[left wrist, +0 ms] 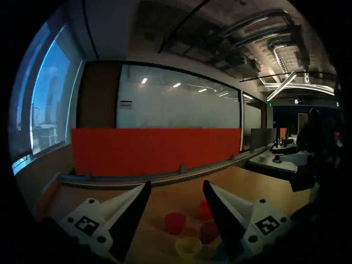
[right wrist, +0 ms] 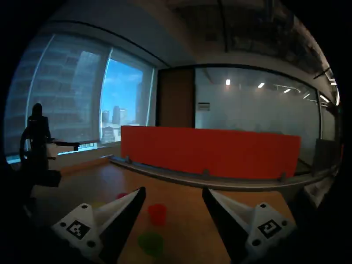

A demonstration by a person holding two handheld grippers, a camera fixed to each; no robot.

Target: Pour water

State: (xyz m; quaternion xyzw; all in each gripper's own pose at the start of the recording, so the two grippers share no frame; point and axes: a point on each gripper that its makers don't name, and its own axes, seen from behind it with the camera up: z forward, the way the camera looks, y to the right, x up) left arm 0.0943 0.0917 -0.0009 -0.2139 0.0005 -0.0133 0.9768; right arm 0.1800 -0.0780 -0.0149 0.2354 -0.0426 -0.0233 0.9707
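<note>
In the left gripper view the left gripper (left wrist: 176, 182) reaches up from the bottom edge with its two fingers spread wide apart, and the wooden table (left wrist: 246, 178) shows through the gap between them. Low in that gap, at the bottom centre of the frame, a cluster of small cups stands on the table. A red cup (left wrist: 175, 222) is on the left and an orange cup (left wrist: 205, 210) is just right of it and higher in the frame. A maroon cup (left wrist: 209, 231) sits below the orange one, against the edge of the right finger, and a yellow cup (left wrist: 188, 246) is lowest of all. Across the middle of the frame runs an orange panel (left wrist: 154, 152) with a frosted glass wall (left wrist: 176, 99) above it. A window (left wrist: 48, 105) fills the left side and ceiling pipes (left wrist: 264, 31) cross the upper right. In the right gripper view the right gripper (right wrist: 174, 189) also has its fingers spread wide over the table. A red cup (right wrist: 157, 214) stands low in the centre between them, and a green cup (right wrist: 151, 243) lies just below it near the bottom edge. At the left edge stands a dark stand (right wrist: 37, 141); what it is I cannot tell.
</note>
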